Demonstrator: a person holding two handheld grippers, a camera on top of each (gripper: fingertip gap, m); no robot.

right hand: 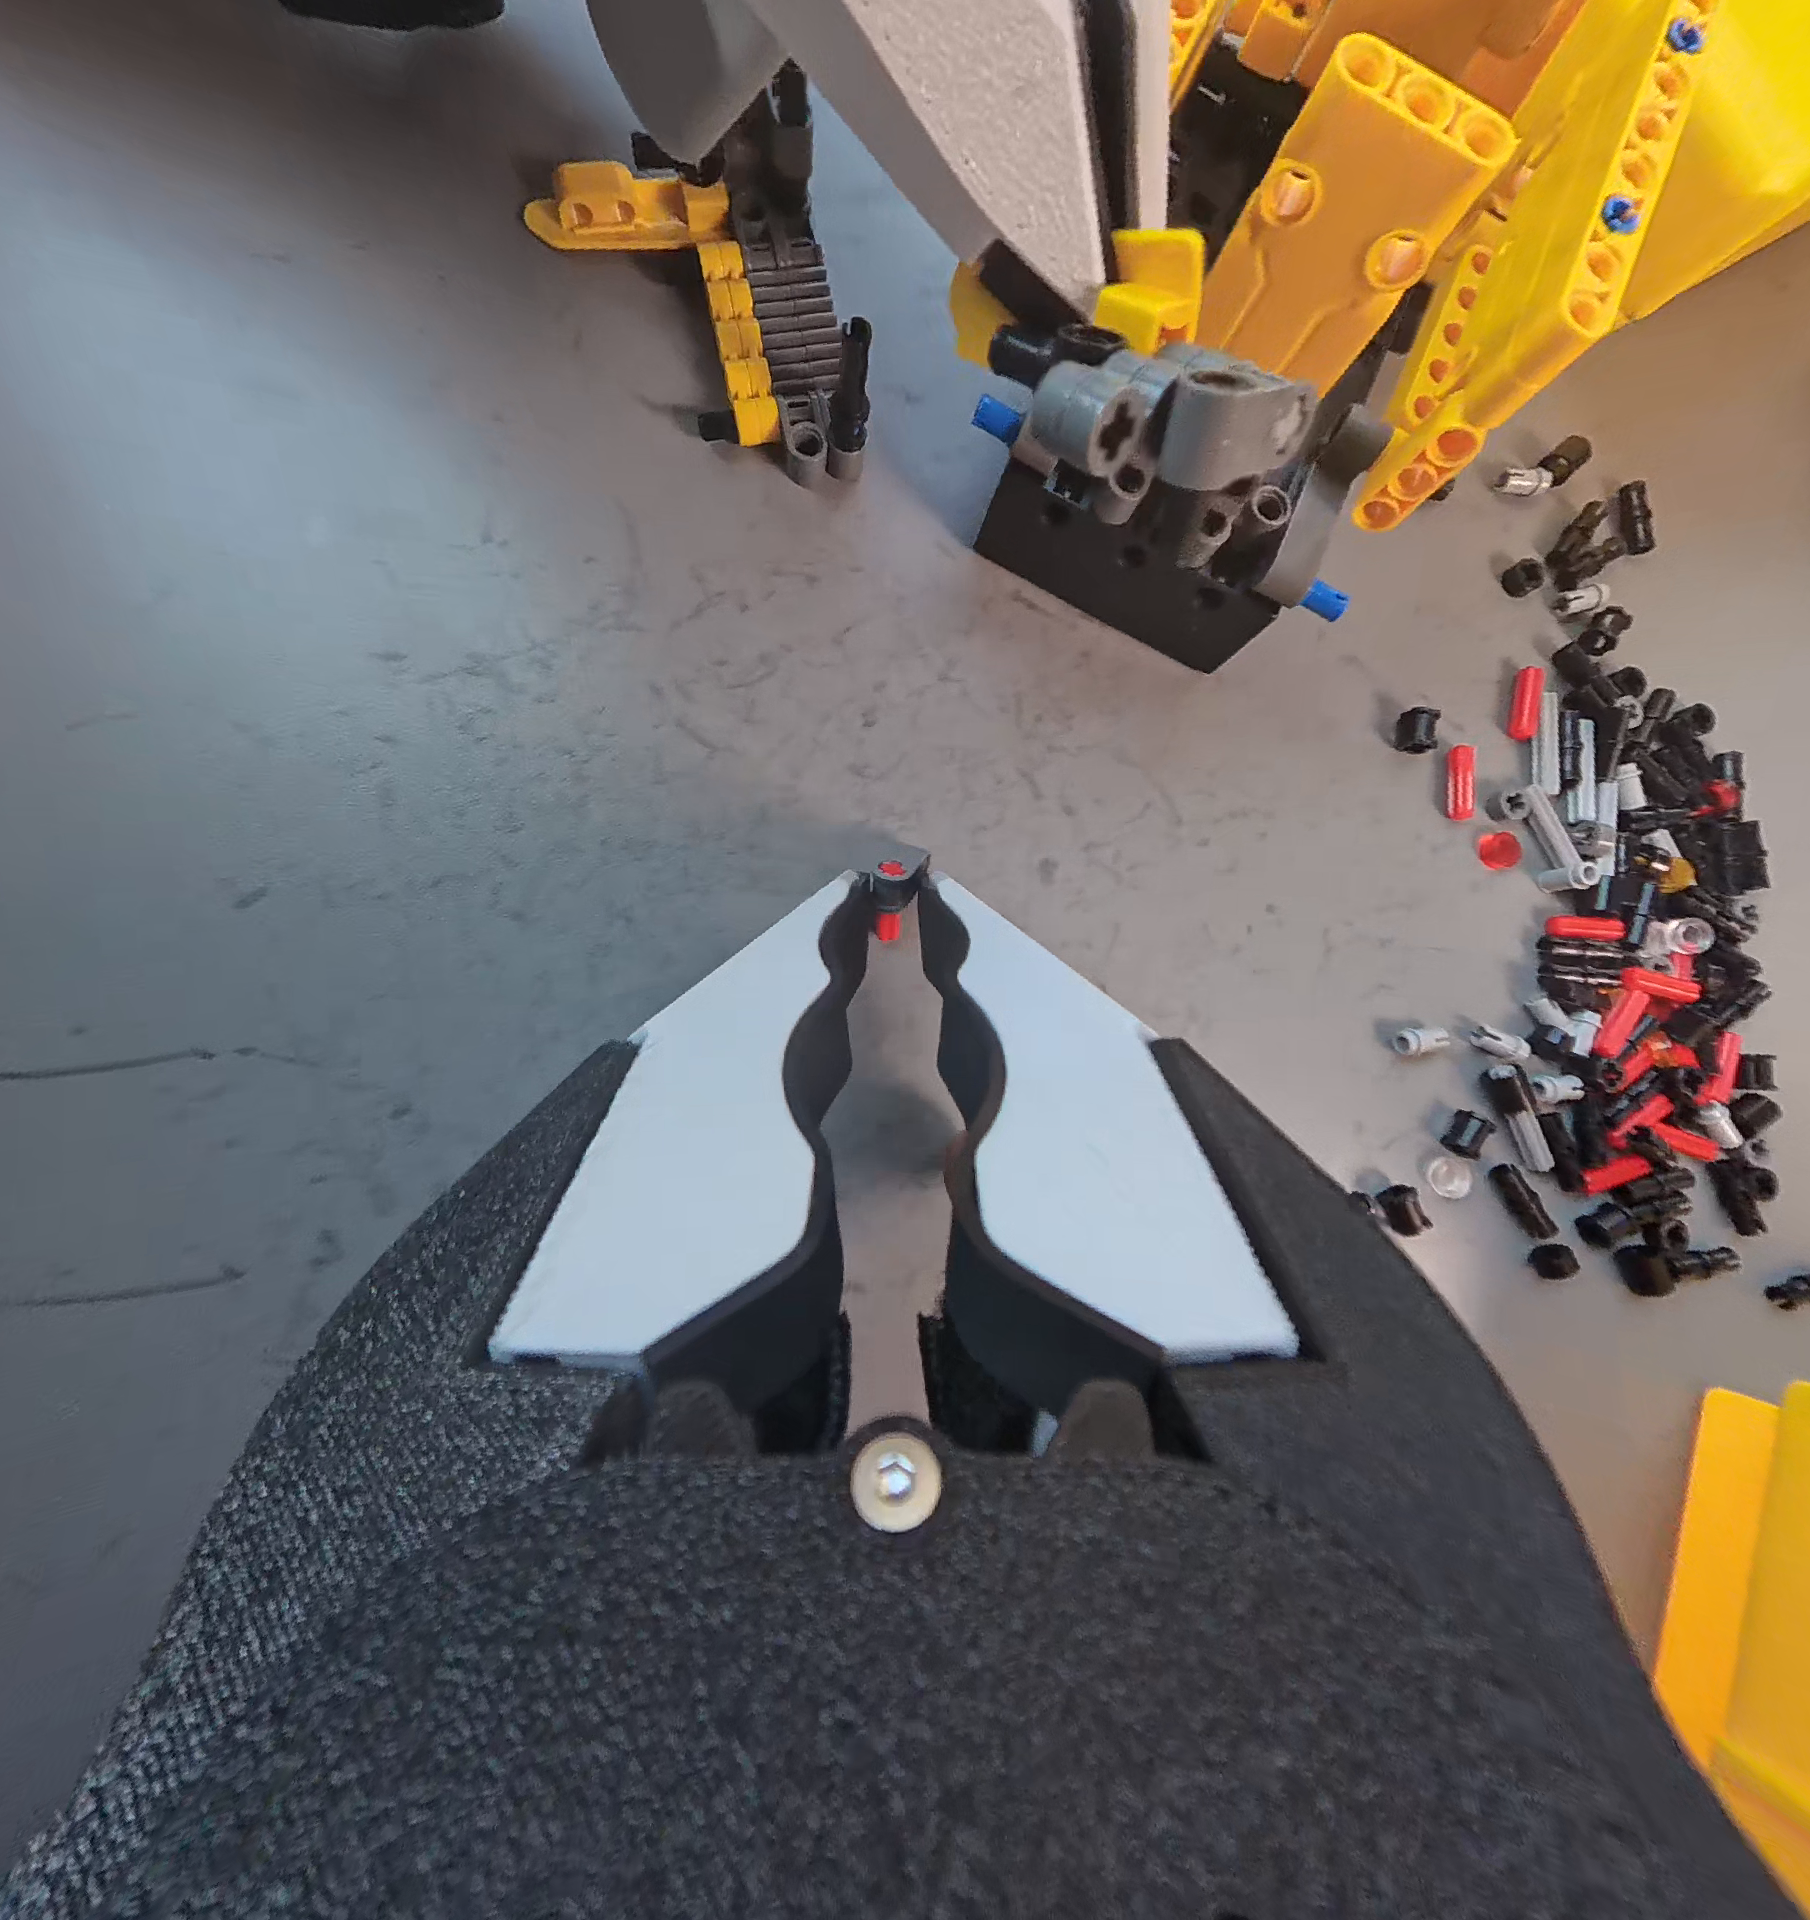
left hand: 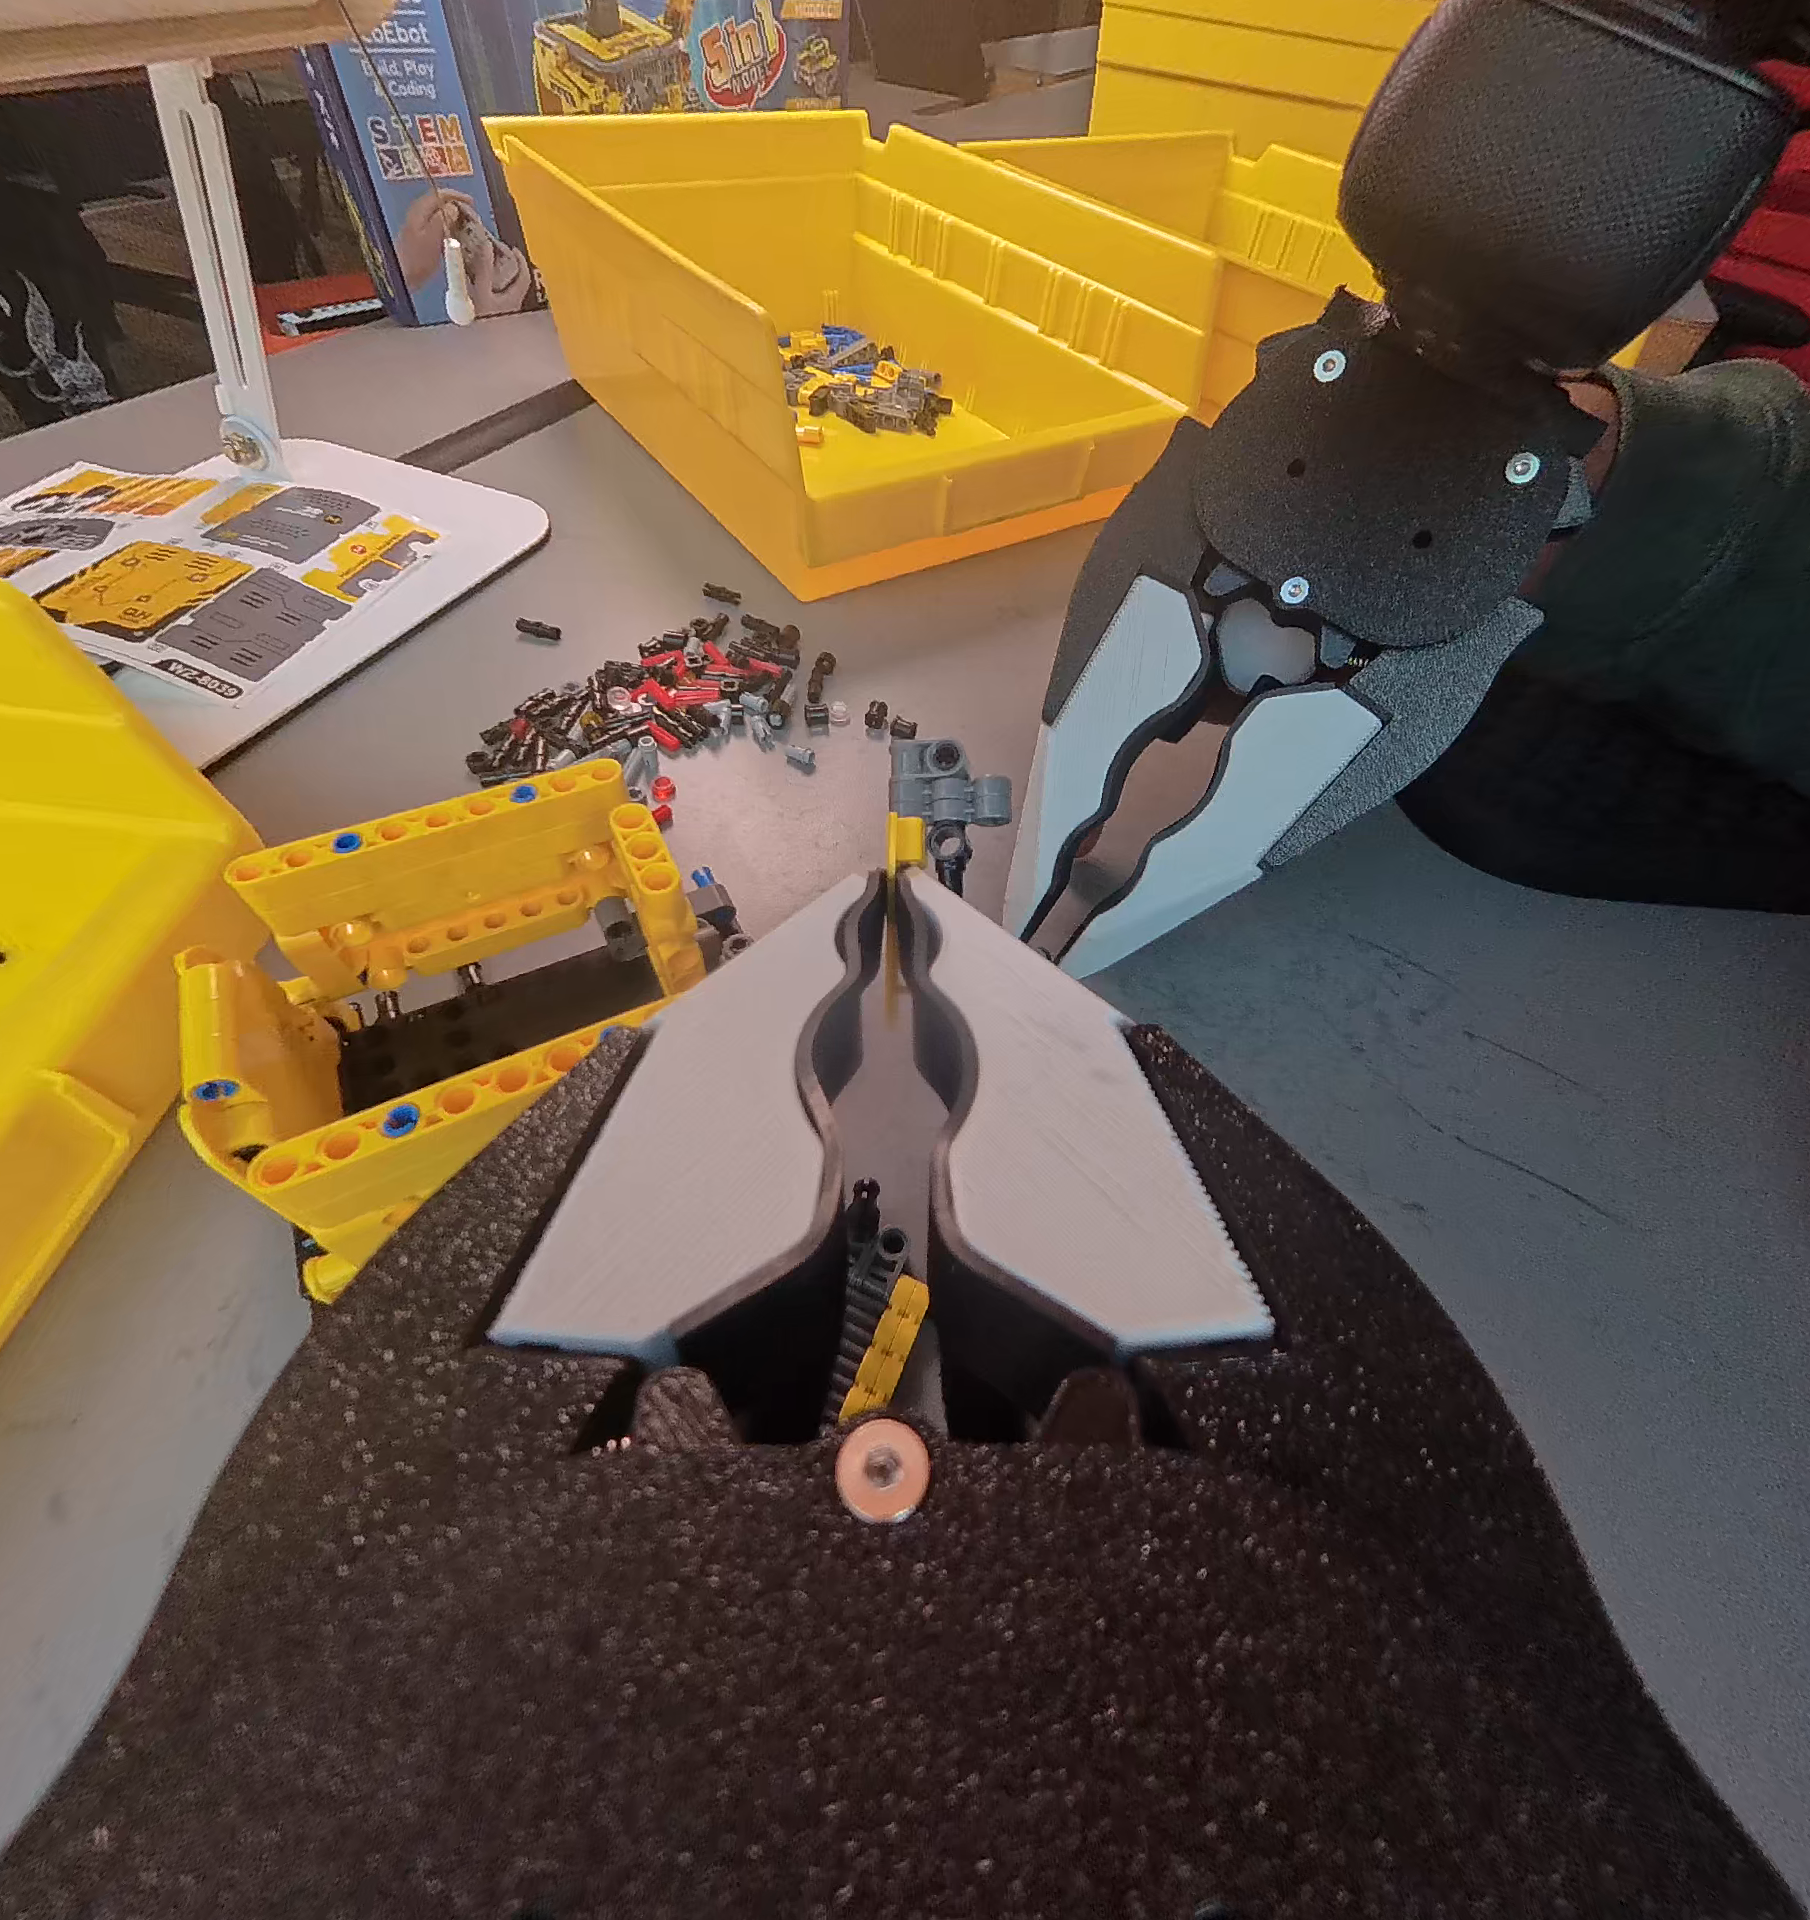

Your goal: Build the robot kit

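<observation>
1. The left gripper (left hand: 893,883) has its fingers pressed together on a thin yellow plate (left hand: 903,840) that stands up from a grey and black brick assembly (right hand: 1161,488). To my eye the pinch steadies that assembly on the grey surface (right hand: 361,623).
2. The right gripper (right hand: 893,883) hangs just right of it, fingers clamped on a small grey connector with a red pin (right hand: 888,883). It is held at the very tips, likely so the pin stays free.
3. Left of the assembly sits a larger yellow beam frame (left hand: 444,914), touching or nearly touching it; I cannot tell which.
4. Beyond lies a loose heap of black, red and grey pins (left hand: 662,696), within easy reach of both.
5. Farther off, a yellow bin (left hand: 828,343) holds more parts, and a printed instruction sheet (left hand: 184,561) lies far left.
6. A short yellow and black toothed strip (right hand: 755,301) rests apart, near the left gripper.
</observation>
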